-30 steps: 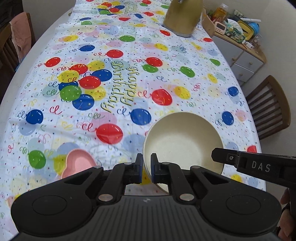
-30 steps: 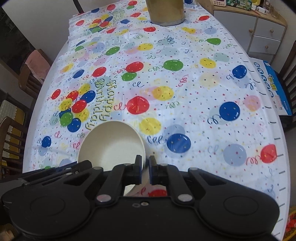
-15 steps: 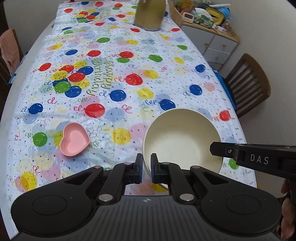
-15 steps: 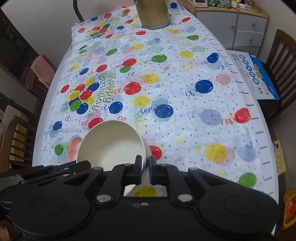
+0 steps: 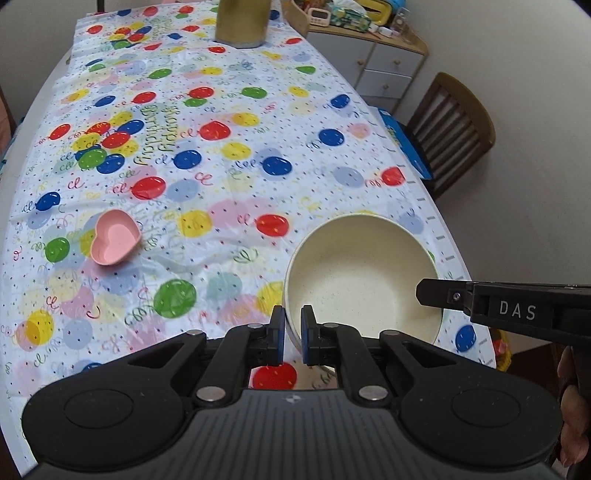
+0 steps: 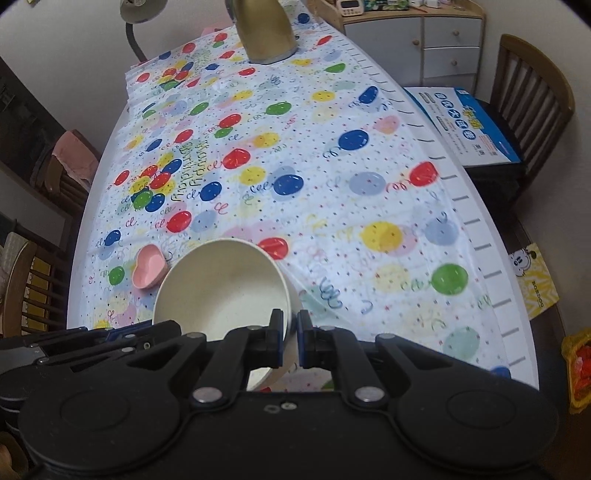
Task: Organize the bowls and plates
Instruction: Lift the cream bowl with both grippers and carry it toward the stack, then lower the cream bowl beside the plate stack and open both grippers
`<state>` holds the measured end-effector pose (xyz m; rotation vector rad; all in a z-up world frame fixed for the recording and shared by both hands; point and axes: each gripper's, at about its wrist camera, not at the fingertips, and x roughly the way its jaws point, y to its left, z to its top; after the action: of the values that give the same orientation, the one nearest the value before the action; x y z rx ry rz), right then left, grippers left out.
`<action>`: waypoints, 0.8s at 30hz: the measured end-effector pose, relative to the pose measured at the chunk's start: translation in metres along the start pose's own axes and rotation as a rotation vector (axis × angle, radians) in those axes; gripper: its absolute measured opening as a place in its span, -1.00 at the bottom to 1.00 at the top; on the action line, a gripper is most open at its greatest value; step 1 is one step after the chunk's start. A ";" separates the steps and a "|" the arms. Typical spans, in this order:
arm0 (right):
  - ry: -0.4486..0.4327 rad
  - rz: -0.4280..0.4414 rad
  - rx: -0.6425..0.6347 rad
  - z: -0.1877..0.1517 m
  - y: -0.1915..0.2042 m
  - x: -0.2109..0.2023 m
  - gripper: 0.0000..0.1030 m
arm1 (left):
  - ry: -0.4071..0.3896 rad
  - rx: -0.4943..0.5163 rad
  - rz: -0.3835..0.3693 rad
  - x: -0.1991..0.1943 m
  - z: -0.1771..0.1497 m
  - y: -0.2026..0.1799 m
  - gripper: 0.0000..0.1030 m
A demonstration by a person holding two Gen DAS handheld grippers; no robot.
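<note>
A large cream bowl (image 5: 360, 277) is held above the near right part of the table, gripped on opposite rims by both grippers. My left gripper (image 5: 293, 334) is shut on its left rim. My right gripper (image 6: 290, 338) is shut on its right rim; the bowl (image 6: 221, 288) tilts left in the right wrist view. A small pink heart-shaped bowl (image 5: 114, 242) sits on the balloon tablecloth to the left, apart from both grippers. It also shows in the right wrist view (image 6: 149, 269).
A gold kettle-like vessel (image 5: 242, 22) stands at the table's far end. A wooden chair (image 5: 454, 125) with a blue-and-white box (image 6: 465, 125) stands to the right. A drawer cabinet (image 5: 384, 66) is behind. More chairs (image 6: 33, 291) stand on the left.
Both grippers have drawn the cream bowl back toward the table's near end and raised it. The pink heart bowl has come into fuller view to the left.
</note>
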<state>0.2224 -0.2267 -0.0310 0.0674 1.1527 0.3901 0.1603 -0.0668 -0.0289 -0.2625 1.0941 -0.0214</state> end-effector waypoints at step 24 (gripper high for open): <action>0.018 -0.039 0.185 -0.095 -0.058 -0.010 -0.88 | 0.109 0.138 -0.033 0.029 -0.070 -0.048 -0.85</action>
<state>0.1491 -0.2983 -0.0756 0.2030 1.2042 0.2490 0.1176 -0.1312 -0.0739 -0.1568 1.1913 -0.1421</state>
